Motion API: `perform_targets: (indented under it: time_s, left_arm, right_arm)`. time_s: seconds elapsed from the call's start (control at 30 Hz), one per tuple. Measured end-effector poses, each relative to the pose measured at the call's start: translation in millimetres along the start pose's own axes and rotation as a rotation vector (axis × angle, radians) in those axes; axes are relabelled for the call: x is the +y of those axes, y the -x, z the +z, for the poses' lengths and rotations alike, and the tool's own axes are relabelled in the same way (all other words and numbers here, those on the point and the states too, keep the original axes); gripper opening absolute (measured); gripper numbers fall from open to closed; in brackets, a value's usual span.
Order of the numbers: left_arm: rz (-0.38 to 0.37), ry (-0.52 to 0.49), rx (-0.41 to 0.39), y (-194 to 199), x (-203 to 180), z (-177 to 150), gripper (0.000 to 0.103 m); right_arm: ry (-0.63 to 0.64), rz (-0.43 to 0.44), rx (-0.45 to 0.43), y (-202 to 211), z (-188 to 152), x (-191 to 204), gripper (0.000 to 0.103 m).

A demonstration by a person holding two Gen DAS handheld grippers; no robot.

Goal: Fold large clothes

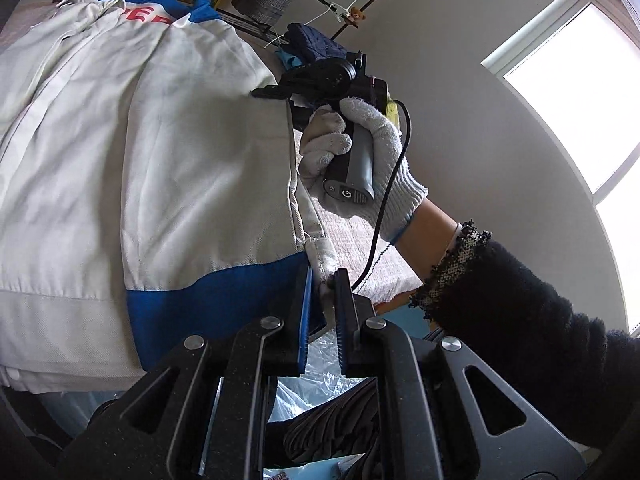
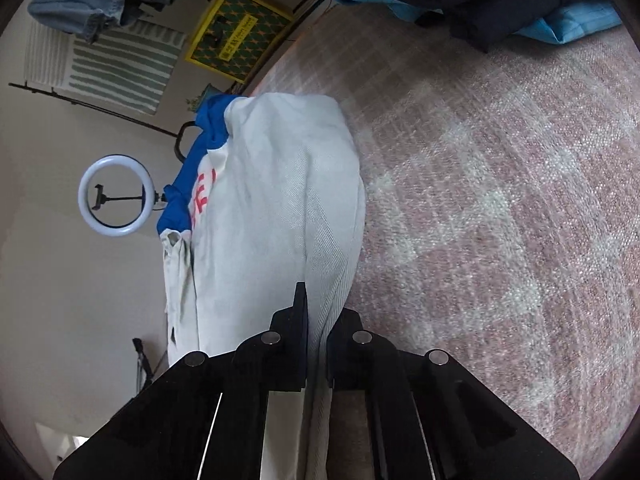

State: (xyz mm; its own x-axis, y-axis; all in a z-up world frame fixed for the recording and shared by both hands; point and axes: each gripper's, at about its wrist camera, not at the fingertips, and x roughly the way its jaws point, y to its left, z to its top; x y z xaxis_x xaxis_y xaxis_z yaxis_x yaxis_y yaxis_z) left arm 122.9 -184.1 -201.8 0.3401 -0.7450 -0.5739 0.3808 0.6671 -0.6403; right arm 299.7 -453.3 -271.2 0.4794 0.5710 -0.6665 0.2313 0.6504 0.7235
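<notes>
A cream jacket (image 1: 140, 140) with blue panels and red letters lies stretched over a pink-and-white woven cover (image 2: 500, 200). My left gripper (image 1: 323, 276) is shut on a cream hem corner of the jacket, beside a blue panel. A gloved hand (image 1: 380, 148) holds my right gripper (image 1: 276, 90) against the jacket's far edge. In the right wrist view the right gripper (image 2: 322, 308) is shut on a fold of the jacket (image 2: 280, 200), and the cloth runs back between its fingers. The blue collar end lies farthest from it.
A pile of dark and light-blue clothes (image 2: 480, 0) sits at the cover's far side. A ring light (image 2: 116, 196), a yellow-framed box (image 2: 236, 32) and hanging clothes (image 2: 100, 4) stand by the wall. A plastic bag (image 1: 320, 368) lies below the left gripper. A bright window (image 1: 580, 92) is on the right.
</notes>
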Motion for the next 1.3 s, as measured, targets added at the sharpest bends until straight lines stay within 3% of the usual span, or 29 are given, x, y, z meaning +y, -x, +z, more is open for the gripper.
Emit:
perform_targets:
  time_s: [0.1, 0.2, 0.4, 0.6, 0.83, 1.03, 1.13, 1.23, 1.27, 1.3]
  left_arm:
    - [-0.017, 0.028, -0.014, 8, 10, 0, 0.008]
    - [-0.023, 0.059, -0.032, 20, 20, -3, 0.008]
    - [-0.028, 0.141, -0.077, 50, 45, -10, 0.008]
    - [0.012, 0.24, -0.125, 81, 80, -21, 0.008]
    - [0.041, 0.385, -0.135, 98, 125, -38, 0.008]
    - [0.053, 0.39, -0.118, 97, 130, -45, 0.008]
    - [0.046, 0.379, -0.114, 99, 130, -46, 0.008]
    - [0.049, 0.355, -0.11, 107, 126, -46, 0.008]
    - [0.048, 0.342, -0.111, 113, 124, -46, 0.008]
    - [0.058, 0.326, -0.11, 118, 121, -47, 0.008]
  right_arm:
    - [0.09, -0.107, -0.022, 4, -2, 31, 0.003]
    - [0.258, -0.223, -0.052, 8, -11, 77, 0.003]
    - [0.489, -0.364, -0.08, -5, -38, 162, 0.003]
    - [0.699, -0.438, -0.043, -64, -78, 228, 0.003]
    - [0.832, -0.519, 0.06, -139, -116, 244, 0.003]
    - [0.883, -0.473, 0.188, -160, -131, 247, 0.007]
    - [0.85, -0.377, 0.245, -140, -128, 253, 0.01]
    - [0.861, -0.262, 0.24, -97, -126, 258, 0.011]
    - [0.851, -0.225, 0.226, -81, -122, 258, 0.016]
    - [0.833, -0.199, 0.202, -67, -116, 257, 0.029]
